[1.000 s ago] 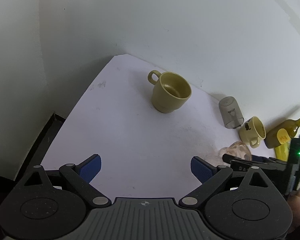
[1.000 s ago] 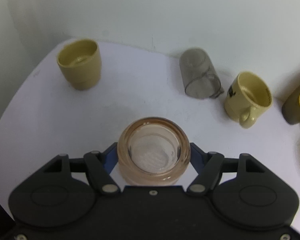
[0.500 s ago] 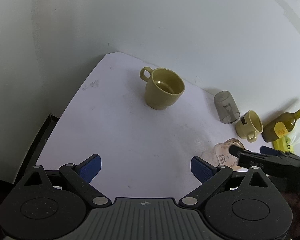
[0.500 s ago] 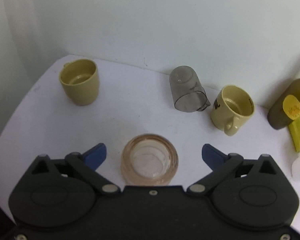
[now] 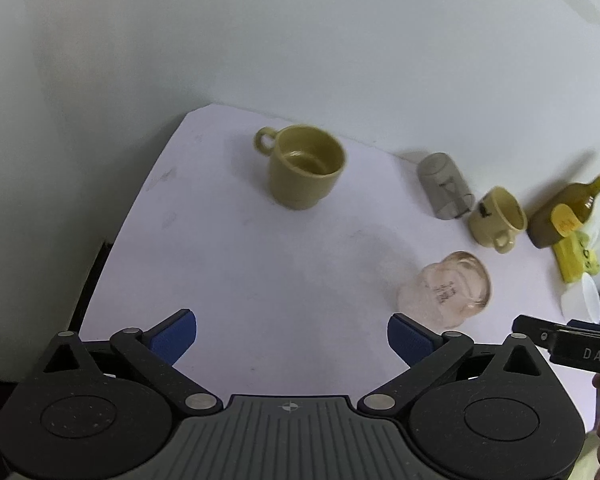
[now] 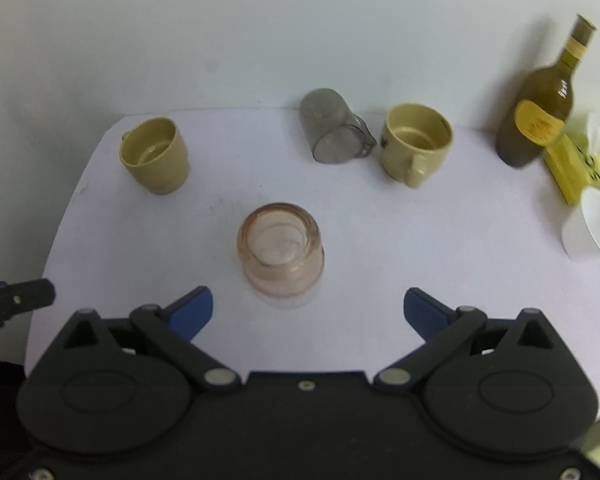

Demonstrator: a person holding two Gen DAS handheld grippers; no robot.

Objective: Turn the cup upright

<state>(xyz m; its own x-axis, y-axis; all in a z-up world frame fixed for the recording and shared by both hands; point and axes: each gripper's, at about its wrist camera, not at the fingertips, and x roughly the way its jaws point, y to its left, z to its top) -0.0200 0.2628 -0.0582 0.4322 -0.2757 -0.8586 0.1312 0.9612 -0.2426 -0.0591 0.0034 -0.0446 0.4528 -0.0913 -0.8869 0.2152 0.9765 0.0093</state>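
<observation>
Behind the pink cup (image 6: 281, 249), seemingly upright, both tools, right (image 6: 307, 307) and left (image 5: 292, 338), hover spread wide.

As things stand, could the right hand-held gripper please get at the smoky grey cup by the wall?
Probably not straight ahead: the pink glass stands between the open right hand-held gripper and the grey cup; going around looks free.
</observation>
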